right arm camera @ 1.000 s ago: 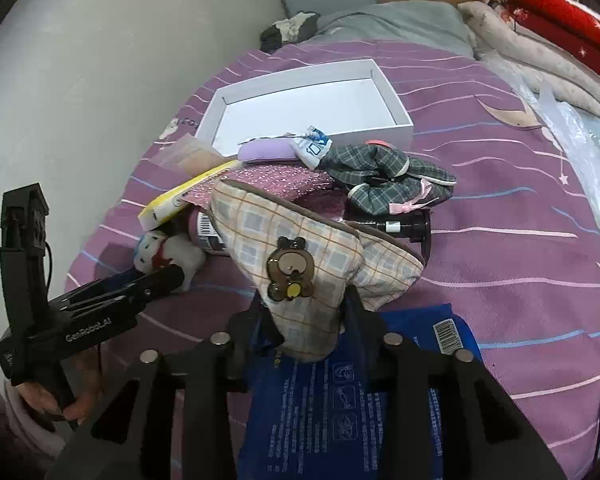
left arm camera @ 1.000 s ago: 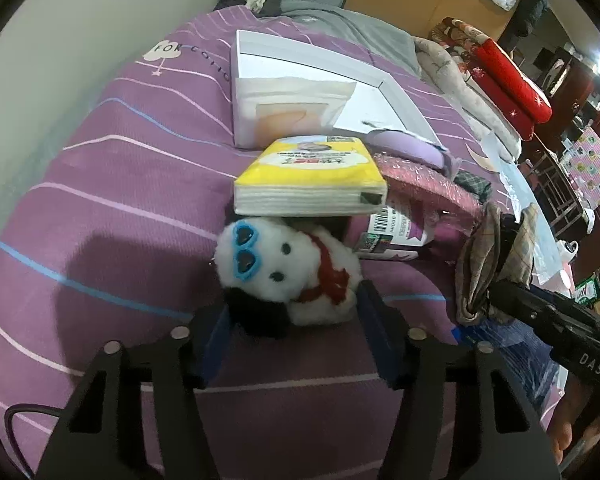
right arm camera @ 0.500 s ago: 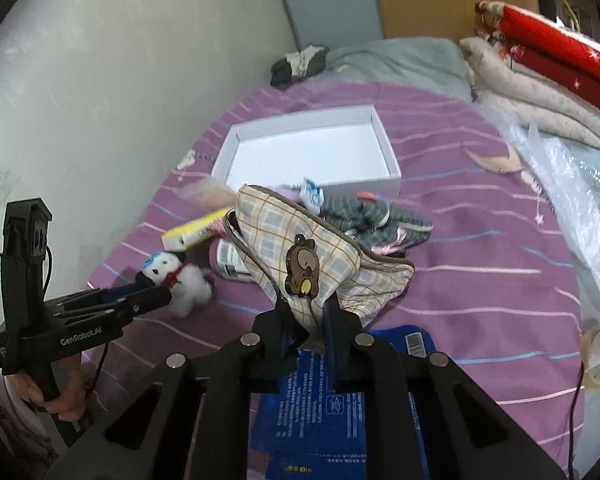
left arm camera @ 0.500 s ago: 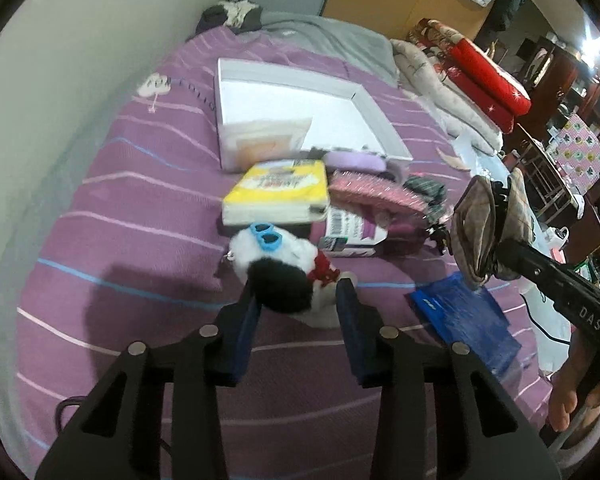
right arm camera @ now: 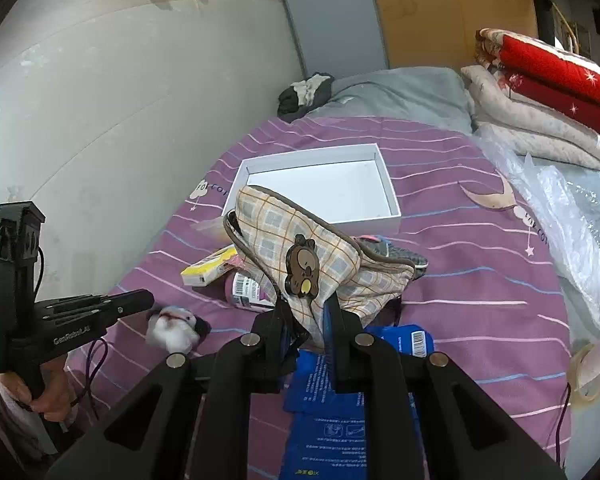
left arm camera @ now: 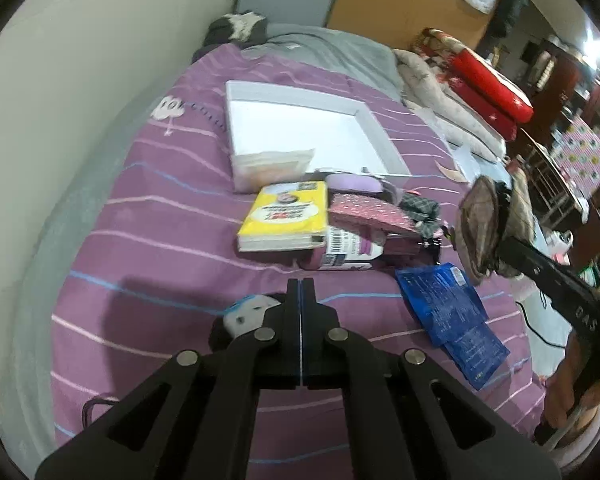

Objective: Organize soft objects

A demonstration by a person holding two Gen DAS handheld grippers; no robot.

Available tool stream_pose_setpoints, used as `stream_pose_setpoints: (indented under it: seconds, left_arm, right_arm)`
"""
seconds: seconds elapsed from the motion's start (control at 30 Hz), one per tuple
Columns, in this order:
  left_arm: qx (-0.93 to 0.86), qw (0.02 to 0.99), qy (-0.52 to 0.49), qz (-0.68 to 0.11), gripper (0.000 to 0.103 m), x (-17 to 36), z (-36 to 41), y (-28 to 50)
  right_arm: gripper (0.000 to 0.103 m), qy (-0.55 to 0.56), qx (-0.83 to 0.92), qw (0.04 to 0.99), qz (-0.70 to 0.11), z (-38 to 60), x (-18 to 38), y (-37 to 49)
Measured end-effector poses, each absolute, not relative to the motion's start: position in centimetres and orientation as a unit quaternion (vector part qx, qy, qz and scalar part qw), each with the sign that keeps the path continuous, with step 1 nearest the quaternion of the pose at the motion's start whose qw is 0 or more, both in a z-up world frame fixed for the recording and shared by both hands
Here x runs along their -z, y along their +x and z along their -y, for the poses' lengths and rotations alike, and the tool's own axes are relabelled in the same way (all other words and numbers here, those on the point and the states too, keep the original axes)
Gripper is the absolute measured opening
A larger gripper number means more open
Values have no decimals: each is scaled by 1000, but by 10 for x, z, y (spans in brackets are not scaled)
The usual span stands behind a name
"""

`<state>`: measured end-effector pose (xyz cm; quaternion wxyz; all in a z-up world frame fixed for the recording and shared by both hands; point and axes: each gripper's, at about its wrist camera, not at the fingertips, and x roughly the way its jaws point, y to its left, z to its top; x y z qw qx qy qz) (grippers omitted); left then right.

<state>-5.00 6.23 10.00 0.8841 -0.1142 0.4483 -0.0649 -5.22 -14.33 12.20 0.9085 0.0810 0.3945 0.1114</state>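
Right hand-held gripper (right arm camera: 307,312) clamped on raised plaid pouch (right arm camera: 300,248).

A bed (right arm camera: 480,264) under a purple striped cover carries everything; a shallow white box (right arm camera: 316,184) sits open toward the far end; nearer lie a yellow book (left arm camera: 286,216), a barcoded bottle (left arm camera: 340,250) on its side just beside it, a pink glittery pouch (left arm camera: 370,213) and dark plaid fabric (left arm camera: 422,208); a blue packet (left arm camera: 448,314) lies flat nearby; a small white plush (right arm camera: 176,326) lies apart.
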Motion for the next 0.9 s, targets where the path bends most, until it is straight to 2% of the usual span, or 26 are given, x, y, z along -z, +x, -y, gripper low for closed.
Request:
stream_pose_setpoints:
  seconds: [0.03, 0.07, 0.1, 0.17, 0.47, 0.7, 0.83, 0.9]
  left_arm:
    - [65, 881, -117, -454, 7, -98, -64, -49]
    - [62, 878, -116, -459, 19, -97, -64, -48]
    - [58, 876, -114, -465, 40, -95, -64, -48]
    - [57, 874, -116, -468, 59, -92, -67, -49]
    - [73, 874, -102, -470, 60, -84, -63, -37]
    - [78, 873, -166, -452, 69, -76, -78, -17]
    - [57, 899, -77, -428, 69, -83, -64, -17]
    - [55, 910, 19, -411, 69, -85, -46, -20]
  right_arm:
    - [13, 80, -110, 908, -396, 144, -121, -52]
    - [13, 80, -108, 908, -398, 144, -119, -52]
    - [13, 79, -107, 907, -399, 144, -118, -52]
    - [13, 83, -107, 905, -404, 145, -115, -51]
    - [13, 82, -104, 898, -419, 136, -100, -50]
    - [13, 104, -105, 899, -412, 135, -94, -51]
    - [13, 112, -103, 897, -415, 136, -88, -47]
    - [13, 123, -104, 894, -418, 138, -84, -44]
